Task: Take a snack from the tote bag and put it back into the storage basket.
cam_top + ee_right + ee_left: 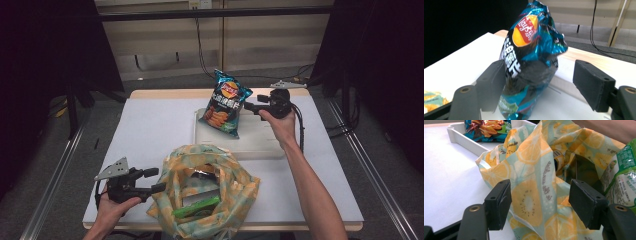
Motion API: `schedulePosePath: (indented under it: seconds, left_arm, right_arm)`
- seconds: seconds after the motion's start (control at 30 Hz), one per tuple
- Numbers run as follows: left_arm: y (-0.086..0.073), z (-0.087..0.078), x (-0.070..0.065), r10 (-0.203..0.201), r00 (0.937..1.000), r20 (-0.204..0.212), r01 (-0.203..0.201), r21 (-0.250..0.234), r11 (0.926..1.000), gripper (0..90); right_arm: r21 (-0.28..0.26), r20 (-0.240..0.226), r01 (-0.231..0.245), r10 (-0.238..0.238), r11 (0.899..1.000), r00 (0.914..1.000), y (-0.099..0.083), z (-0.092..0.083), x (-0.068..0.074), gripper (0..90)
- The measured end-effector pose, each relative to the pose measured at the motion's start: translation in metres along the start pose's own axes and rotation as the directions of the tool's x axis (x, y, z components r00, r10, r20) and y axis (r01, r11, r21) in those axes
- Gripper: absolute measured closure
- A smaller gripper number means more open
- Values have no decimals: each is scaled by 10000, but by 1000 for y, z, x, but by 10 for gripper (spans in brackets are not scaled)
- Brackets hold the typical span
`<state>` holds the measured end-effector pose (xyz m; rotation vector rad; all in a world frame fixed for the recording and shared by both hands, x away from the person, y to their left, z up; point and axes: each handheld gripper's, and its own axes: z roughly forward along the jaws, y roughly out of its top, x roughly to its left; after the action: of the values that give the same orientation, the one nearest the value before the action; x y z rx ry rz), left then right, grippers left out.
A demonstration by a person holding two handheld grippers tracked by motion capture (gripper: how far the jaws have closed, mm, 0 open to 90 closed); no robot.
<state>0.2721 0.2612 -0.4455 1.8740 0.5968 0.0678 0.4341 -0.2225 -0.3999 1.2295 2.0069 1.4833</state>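
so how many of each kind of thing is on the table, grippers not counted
chip bag: 1
white tray: 1
fruit-print cloth bag: 1
green snack packet in the cloth bag: 1
total: 4

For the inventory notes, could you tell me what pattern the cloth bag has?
Orange and yellow citrus slices on pale mint cloth bag, clearest in the left gripper view.

Chip bag (pixel 224 104) stands in the tray (pixel 260 145); cloth bag (pixel 205 192) lies before it.

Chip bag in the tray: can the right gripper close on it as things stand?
Probably yes. The chip bag already stands between the open jaws of the right gripper, one jaw against it, with nothing else between them.
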Motion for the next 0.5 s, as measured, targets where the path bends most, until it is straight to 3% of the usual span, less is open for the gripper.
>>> schedulePosePath:
  seconds: [0.03, 0.1, 0.13, 0.17, 0.27, 0.43, 0.5]
  left_arm:
    - [0, 0, 0, 0, 10000, 0, 0, 0, 10000, 343]
    - [0, 1, 0, -31, 10000, -4, 31, -2, 10000, 343]
    - [0, 0, 0, 49, 10000, 3, -49, 39, 10000, 344]
    - [0, 0, -1, 9, 10000, -5, -9, 10, 10000, 344]
    - [1, 1, -2, -2, 10000, 23, 2, -39, 10000, 344]
    - [0, 1, -1, 33, 10000, -22, -33, 44, 10000, 344]
    - [0, 1, -1, -30, 10000, -4, 30, -6, 10000, 344]
  right_arm:
    - [0, 0, 0, 0, 10000, 10000, 0, 0, 0, 295]
    - [76, -251, 147, -145, 9999, 9996, -4, -3, 3, 463]
    - [263, -664, 247, -229, 9993, 9975, -7, -3, 10, 600]
    - [263, -664, 247, -229, 9993, 9975, -7, -3, 10, 600]
    - [685, -1249, 475, -386, 9965, 9914, -15, 5, 22, 763]
    - [1358, -2078, 930, -635, 9864, 9761, -31, 25, 36, 900]
    - [1685, -2322, 1233, -822, 9780, 9692, -36, 33, 39, 900]
